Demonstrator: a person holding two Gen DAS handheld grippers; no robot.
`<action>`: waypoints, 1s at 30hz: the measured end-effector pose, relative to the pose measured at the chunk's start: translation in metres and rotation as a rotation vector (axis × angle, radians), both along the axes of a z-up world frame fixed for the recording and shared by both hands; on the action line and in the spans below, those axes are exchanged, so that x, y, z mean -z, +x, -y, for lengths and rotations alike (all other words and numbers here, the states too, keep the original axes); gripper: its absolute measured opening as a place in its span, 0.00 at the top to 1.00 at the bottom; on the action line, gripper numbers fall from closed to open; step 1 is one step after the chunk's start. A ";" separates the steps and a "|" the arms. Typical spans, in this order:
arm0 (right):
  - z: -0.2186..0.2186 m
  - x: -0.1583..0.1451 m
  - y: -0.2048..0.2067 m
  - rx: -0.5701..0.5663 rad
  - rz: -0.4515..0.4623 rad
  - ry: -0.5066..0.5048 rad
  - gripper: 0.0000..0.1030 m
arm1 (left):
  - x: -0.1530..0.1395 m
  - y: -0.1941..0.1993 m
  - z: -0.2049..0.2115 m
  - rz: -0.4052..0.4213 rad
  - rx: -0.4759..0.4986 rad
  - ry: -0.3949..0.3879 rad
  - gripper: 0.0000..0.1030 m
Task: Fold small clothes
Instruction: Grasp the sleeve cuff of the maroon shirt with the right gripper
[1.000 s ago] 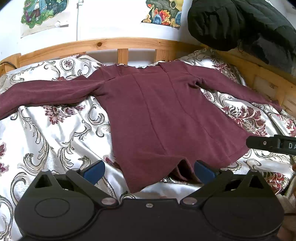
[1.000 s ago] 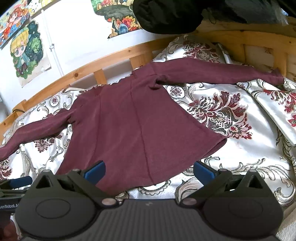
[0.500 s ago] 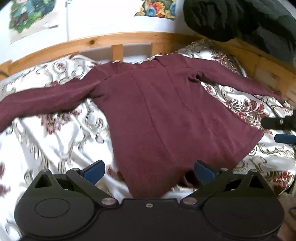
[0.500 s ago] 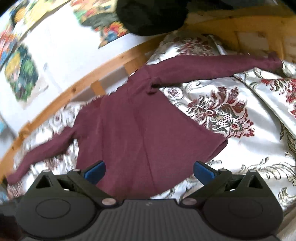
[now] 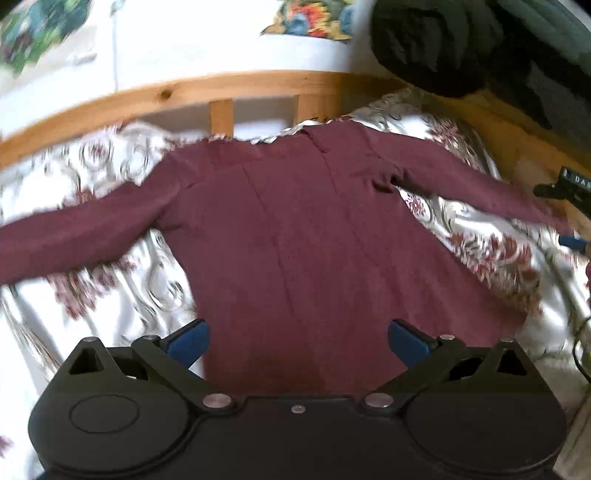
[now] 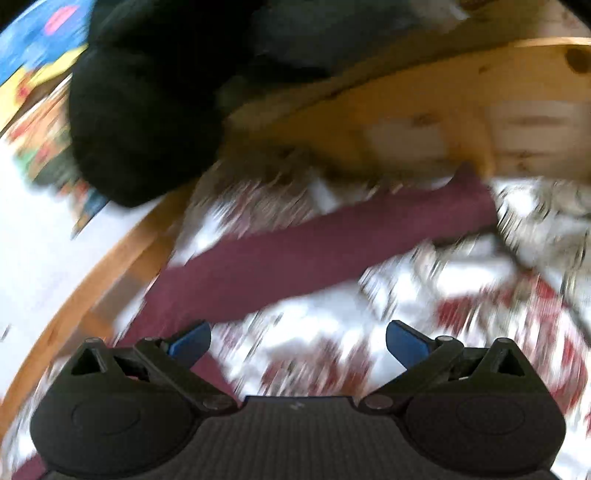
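A maroon long-sleeved top [image 5: 295,240] lies flat on the floral bedspread [image 5: 110,302], both sleeves stretched out sideways. My left gripper [image 5: 297,339] hovers open above the lower body of the top, nothing between its blue fingertips [image 5: 188,341]. In the blurred right wrist view the top's right sleeve [image 6: 332,251] runs diagonally ahead of my right gripper [image 6: 297,341], which is open and empty above the bedspread [image 6: 332,339]. The right gripper also shows at the far right edge of the left wrist view as a black tool [image 5: 569,184] above the sleeve end.
A wooden bed rail [image 5: 221,88] runs behind the top and along the right side [image 6: 443,110]. A black bulky garment [image 5: 461,44] is draped over the rail's back right corner. Colourful posters [image 5: 310,26] hang on the white wall.
Both grippers have moved forward. The left has advanced over the hem onto the body. The right has swung right and up toward the right sleeve, blurring its view. Both stay open.
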State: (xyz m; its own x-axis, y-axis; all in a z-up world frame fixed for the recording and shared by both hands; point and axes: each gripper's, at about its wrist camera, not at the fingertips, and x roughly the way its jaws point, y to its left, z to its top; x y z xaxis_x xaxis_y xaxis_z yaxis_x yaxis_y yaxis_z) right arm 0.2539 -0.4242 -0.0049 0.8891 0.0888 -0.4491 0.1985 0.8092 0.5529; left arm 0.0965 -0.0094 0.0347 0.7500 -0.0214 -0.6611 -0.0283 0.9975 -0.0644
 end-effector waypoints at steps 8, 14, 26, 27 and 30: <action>0.045 0.029 0.056 0.213 -0.098 -0.018 0.00 | 0.029 -0.013 0.008 0.022 -0.061 -0.045 0.01; 0.047 0.049 0.056 0.165 -0.108 -0.106 0.01 | 0.034 -0.001 0.012 0.011 -0.048 -0.039 0.01; 0.090 0.073 0.073 0.182 0.001 0.122 0.00 | 0.055 0.019 0.036 -0.065 0.052 -0.031 0.01; 0.094 0.075 0.072 0.191 0.021 0.151 0.00 | 0.056 0.021 0.036 -0.071 0.055 -0.035 0.01; 0.098 0.077 0.072 0.230 0.049 0.164 0.06 | 0.060 0.024 0.038 -0.094 0.069 -0.047 0.01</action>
